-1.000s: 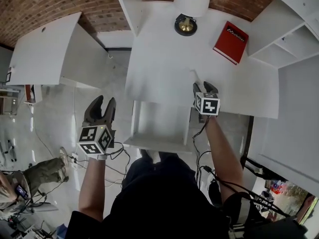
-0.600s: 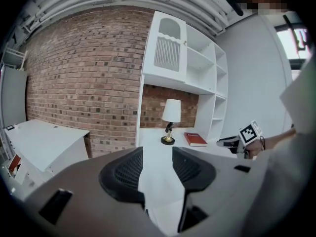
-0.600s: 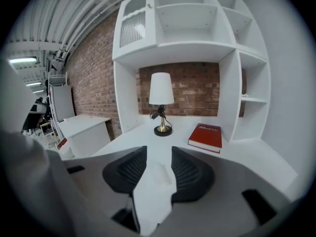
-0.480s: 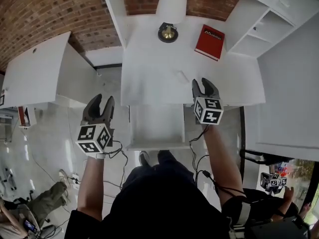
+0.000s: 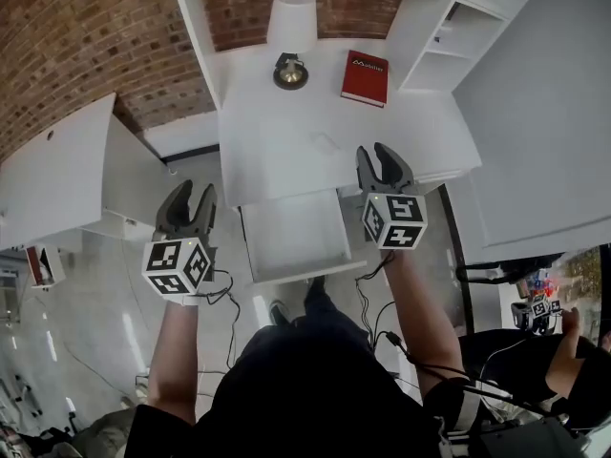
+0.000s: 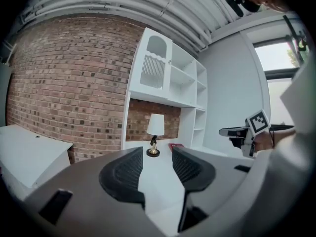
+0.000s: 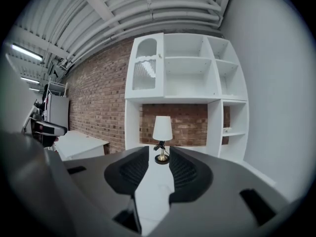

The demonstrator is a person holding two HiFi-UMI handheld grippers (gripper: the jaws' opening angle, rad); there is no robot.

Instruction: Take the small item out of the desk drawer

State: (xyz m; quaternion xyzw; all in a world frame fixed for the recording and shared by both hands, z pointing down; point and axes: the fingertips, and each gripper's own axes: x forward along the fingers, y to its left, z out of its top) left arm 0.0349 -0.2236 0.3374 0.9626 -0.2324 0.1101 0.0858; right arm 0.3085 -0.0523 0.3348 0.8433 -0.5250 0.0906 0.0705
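Above desk, I'm holding both grippers raised. Right gripper: risen clear of desk top since a second ago, jaws just been closing partway, gap remaining, nothing sitting between them. Left gripper: jaws standing apart, empty. Small white item: lying on desk top beyond open drawer. I'm judging removal done, release finished, drawer staying open.

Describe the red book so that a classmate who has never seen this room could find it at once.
Find the white desk against the brick wall, its drawer pulled open. On its top, just right of the lamp, lies the red book. It is the only red thing there, lying flat, with white lettering on its cover.
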